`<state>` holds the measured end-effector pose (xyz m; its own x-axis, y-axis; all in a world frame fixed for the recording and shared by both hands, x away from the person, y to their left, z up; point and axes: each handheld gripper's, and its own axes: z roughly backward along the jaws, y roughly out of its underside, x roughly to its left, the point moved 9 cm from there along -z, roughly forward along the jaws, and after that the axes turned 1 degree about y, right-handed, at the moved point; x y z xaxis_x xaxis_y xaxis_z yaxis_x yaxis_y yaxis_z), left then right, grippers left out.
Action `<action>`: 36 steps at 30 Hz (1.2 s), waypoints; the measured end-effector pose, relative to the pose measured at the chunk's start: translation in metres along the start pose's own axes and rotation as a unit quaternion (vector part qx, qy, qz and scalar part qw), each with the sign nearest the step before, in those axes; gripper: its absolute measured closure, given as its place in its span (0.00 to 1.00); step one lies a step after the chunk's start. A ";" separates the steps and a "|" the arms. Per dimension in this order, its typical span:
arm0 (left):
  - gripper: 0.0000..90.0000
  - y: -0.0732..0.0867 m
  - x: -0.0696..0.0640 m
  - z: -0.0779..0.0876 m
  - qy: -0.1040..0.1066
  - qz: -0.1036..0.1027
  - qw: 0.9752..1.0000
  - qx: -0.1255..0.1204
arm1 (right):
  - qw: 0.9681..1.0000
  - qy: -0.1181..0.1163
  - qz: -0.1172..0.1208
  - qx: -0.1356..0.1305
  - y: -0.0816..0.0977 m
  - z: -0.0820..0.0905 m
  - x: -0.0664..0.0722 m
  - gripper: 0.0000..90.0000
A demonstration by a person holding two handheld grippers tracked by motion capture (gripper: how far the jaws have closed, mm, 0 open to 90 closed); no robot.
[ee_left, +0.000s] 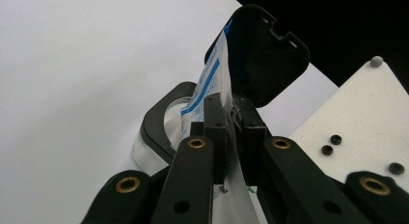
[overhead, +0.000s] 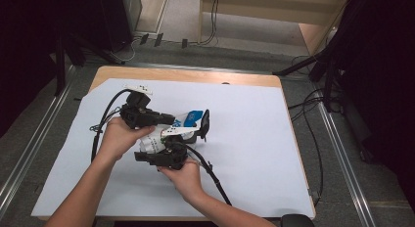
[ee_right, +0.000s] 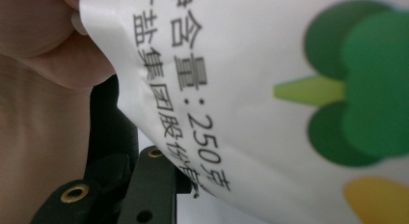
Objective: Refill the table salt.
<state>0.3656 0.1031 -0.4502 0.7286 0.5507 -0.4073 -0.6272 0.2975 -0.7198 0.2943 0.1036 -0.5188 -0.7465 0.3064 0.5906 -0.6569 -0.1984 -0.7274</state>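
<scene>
Up close, left tool (ee_left: 226, 105) clamped shut on top edge of white salt bag (ee_left: 210, 77). Below, bench (overhead: 254, 139), then bag slanting up from right tool (overhead: 169, 141) toward open black tub (ee_left: 154, 125) just beyond left tool. Right tool's grip hidden by bag: cannot tell.

High view looks down on the table (overhead: 254, 139); both gripper views sit close, probably sharing the bag (ee_left: 212, 84).

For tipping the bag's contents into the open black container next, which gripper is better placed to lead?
Probably the left. The left gripper is shut on the bag right above the container, whose lid stands open. The right gripper sits lower on the bag, better suited to lifting its bottom.
</scene>
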 end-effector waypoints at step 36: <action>0.97 -0.002 -0.003 0.002 -0.005 0.001 1.000 -0.007 | 1.000 -0.019 -0.015 -0.005 -0.003 0.001 0.000 0.71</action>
<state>0.3645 0.1025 -0.4466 0.7241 0.5595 -0.4032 -0.6248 0.2846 -0.7271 0.2959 0.1030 -0.5158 -0.7300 0.2774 0.6247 -0.6781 -0.1795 -0.7127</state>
